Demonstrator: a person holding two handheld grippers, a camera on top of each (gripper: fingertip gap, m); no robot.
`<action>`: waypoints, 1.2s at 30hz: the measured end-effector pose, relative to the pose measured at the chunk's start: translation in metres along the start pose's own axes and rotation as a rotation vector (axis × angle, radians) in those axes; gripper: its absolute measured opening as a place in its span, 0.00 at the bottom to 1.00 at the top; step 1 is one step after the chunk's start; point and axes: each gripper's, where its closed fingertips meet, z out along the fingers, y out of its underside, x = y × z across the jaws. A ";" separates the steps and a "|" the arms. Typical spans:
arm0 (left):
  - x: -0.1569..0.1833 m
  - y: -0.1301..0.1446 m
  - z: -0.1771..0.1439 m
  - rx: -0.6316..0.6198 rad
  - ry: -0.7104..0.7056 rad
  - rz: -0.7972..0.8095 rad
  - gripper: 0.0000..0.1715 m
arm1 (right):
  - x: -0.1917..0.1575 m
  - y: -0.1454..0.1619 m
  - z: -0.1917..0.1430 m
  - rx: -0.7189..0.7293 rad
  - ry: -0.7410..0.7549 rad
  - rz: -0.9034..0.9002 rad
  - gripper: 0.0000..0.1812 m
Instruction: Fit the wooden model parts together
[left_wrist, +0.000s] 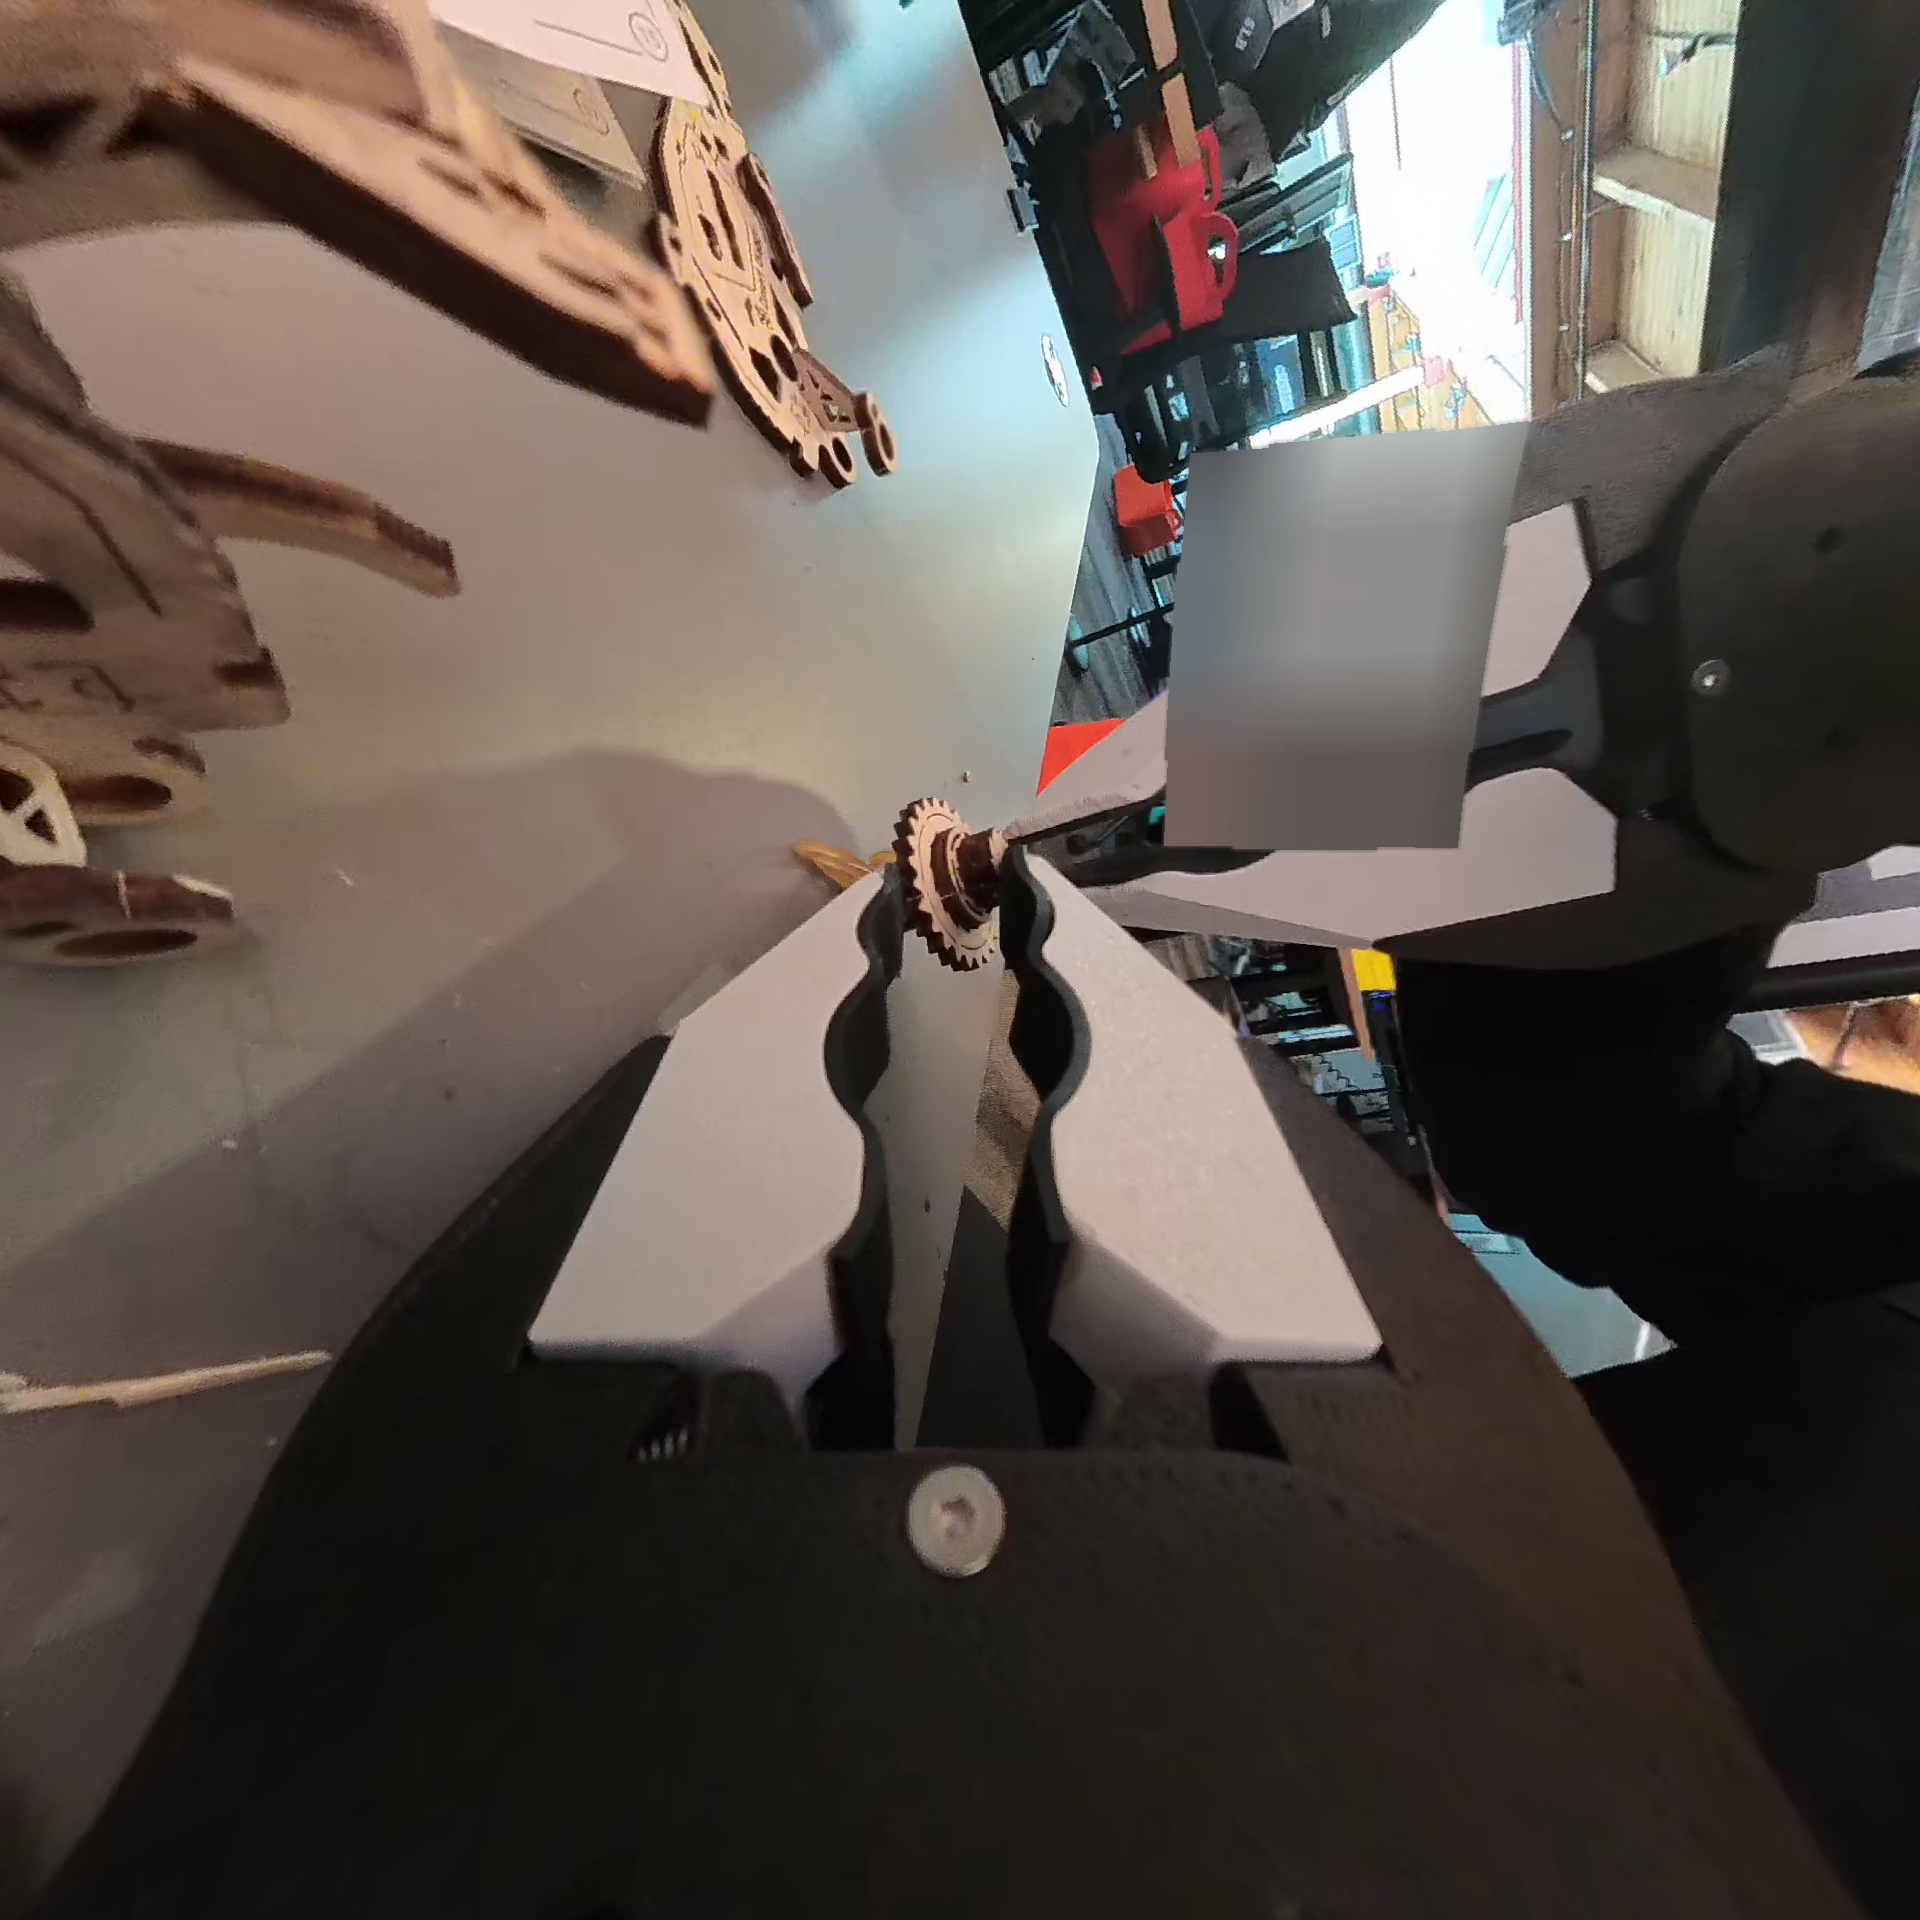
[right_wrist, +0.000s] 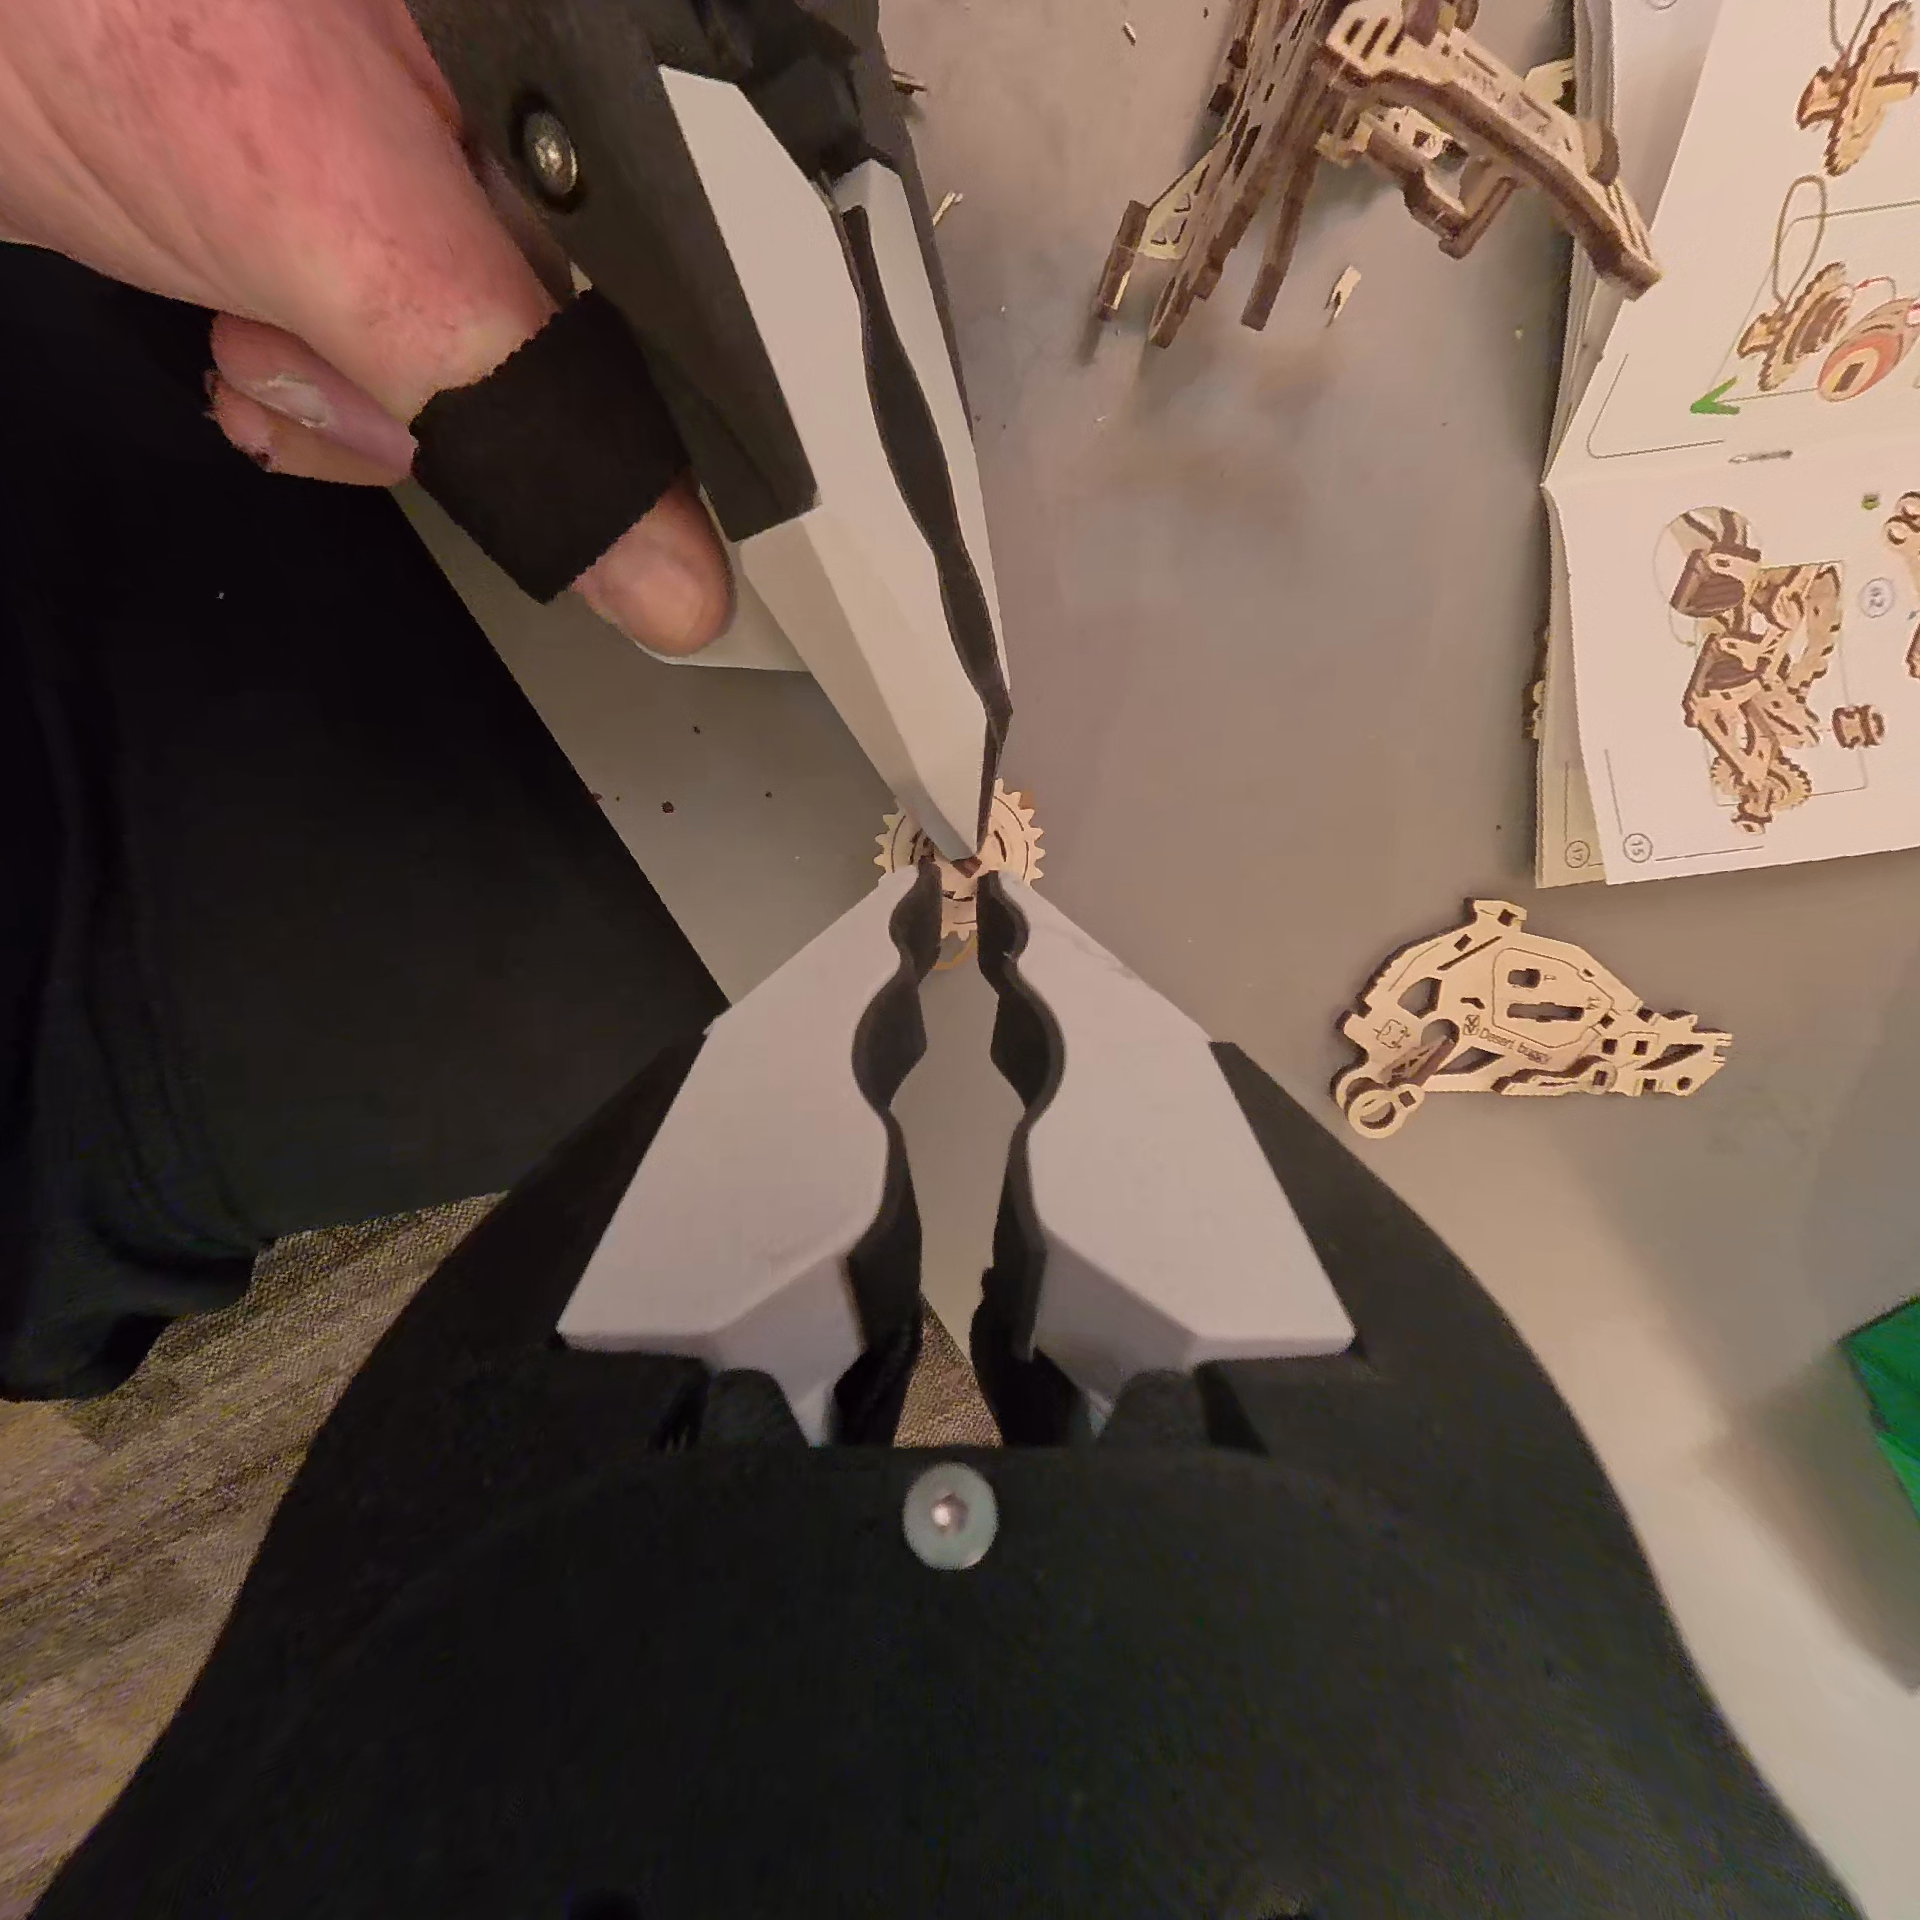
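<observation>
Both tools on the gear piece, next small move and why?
Probably a short push of the two tools toward each other along the axle. The left tool pinches the small toothed wooden gear at its tips, and the right tool grips the dark hub end beside it; whether the parts are fully seated cannot be seen.

Your left hand-held gripper (left_wrist: 951, 873) has its fingers drawn nearly together, tips pinching. Your right hand-held gripper (right_wrist: 961, 878) is likewise narrowed, its tips meeting the left one's tips nose to nose, the two set roughly at right angles. Your left hand (right_wrist: 260, 260) wraps its grip, one finger through a black strap. Your right arm wears a black sleeve (left_wrist: 1662, 1143).
</observation>
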 end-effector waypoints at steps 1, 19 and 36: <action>0.000 0.000 0.000 0.001 0.004 -0.009 0.10 | 0.000 0.000 0.000 -0.001 0.000 0.003 0.03; 0.000 -0.002 -0.007 0.013 0.023 -0.044 0.09 | -0.001 -0.003 0.000 0.102 0.016 0.010 0.03; -0.002 -0.001 -0.008 0.020 0.003 -0.016 0.09 | 0.000 -0.005 0.002 -0.020 -0.022 -0.001 0.03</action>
